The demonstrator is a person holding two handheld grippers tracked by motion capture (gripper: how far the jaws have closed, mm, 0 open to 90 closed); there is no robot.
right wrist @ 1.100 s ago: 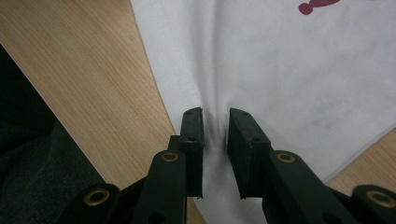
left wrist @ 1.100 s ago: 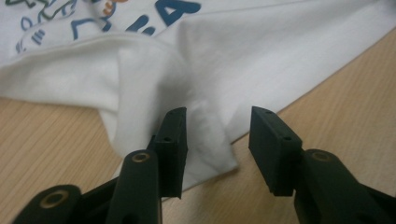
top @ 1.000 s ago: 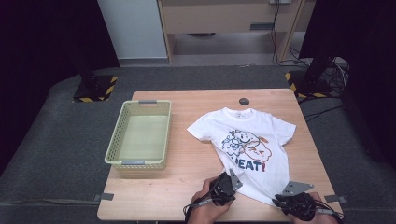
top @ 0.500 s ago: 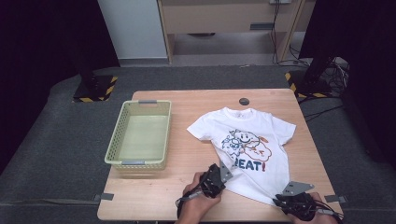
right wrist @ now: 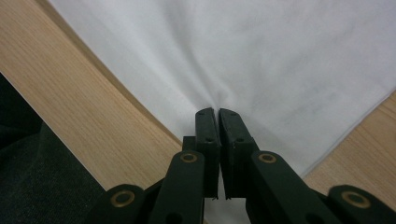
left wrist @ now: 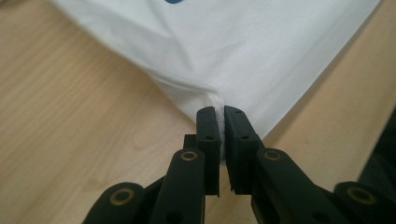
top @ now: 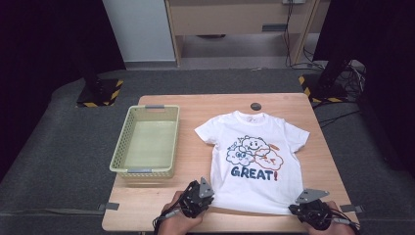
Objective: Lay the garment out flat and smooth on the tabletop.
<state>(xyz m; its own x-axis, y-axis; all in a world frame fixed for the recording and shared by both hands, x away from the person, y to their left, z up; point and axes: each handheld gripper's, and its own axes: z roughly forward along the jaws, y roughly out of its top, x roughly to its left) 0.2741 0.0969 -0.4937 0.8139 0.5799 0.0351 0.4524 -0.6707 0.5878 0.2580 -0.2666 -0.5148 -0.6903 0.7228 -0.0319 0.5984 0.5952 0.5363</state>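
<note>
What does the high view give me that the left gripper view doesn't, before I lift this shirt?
High view alone: the whole white T-shirt lying flat with its GREAT! print, the yellow-green basket beside it, and the right gripper at the other hem corner. Left gripper view alone: the left gripper with its fingers pinched on a puckered fold of hem. Shared: the shirt, the wooden table and the left gripper at the hem.
</note>
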